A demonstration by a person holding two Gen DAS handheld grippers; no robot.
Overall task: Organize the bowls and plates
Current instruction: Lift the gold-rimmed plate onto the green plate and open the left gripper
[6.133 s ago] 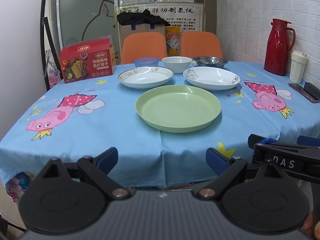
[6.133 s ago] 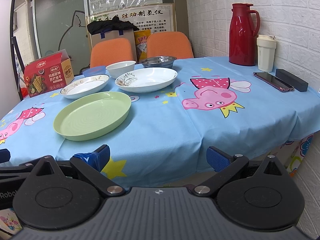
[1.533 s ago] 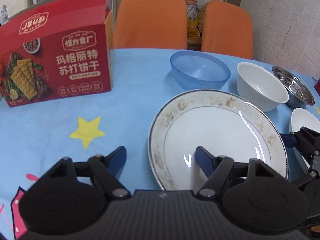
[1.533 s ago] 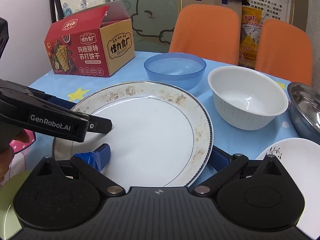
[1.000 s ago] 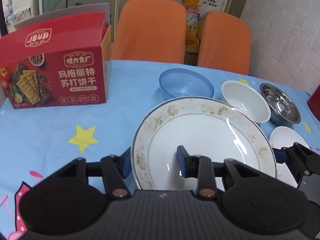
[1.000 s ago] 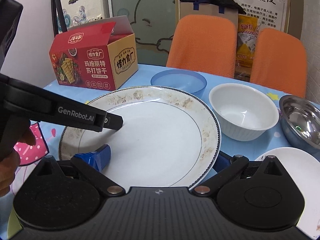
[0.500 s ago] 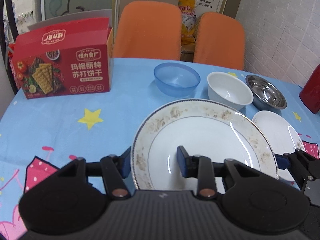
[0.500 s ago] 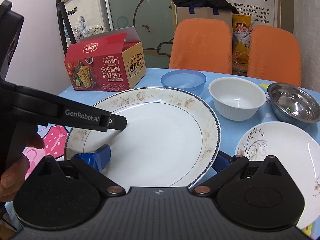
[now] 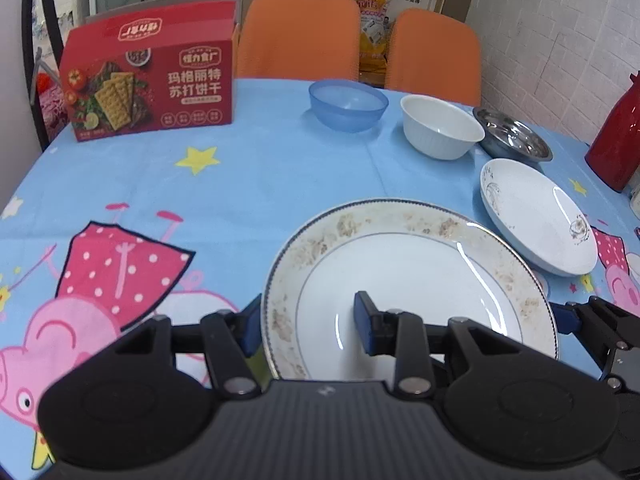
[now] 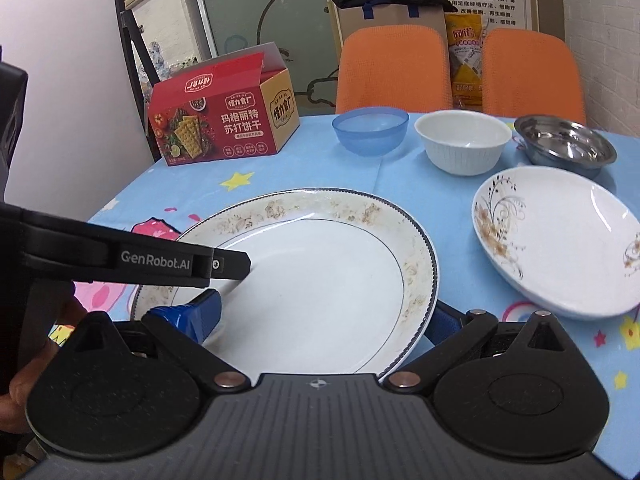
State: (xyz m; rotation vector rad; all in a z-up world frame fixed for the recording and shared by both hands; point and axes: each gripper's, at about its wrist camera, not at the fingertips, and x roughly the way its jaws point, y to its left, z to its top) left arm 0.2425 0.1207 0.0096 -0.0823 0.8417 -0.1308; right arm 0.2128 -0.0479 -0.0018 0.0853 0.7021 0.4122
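A white plate with a brown floral rim (image 9: 412, 264) is held off the blue tablecloth. My left gripper (image 9: 308, 322) is shut on its left rim, one pad under, one inside. My right gripper (image 10: 324, 320) straddles the plate's (image 10: 320, 280) near right rim with wide jaws; the left pad rests inside the plate, the right pad sits outside the rim. A white flower-patterned plate (image 10: 560, 244) lies to the right (image 9: 536, 216). A blue bowl (image 9: 348, 105), a white bowl (image 9: 442, 126) and a steel bowl (image 9: 512, 134) stand at the back.
A red cracker box (image 9: 150, 84) stands at the back left. Two orange chairs (image 9: 298, 34) are behind the table (image 9: 240, 176). A red thermos (image 9: 618, 136) is at the far right near the brick wall.
The floral-rim plate has been carried back toward the table's front, away from the bowls, with both grippers moving along. The left grip stays shut on the rim.
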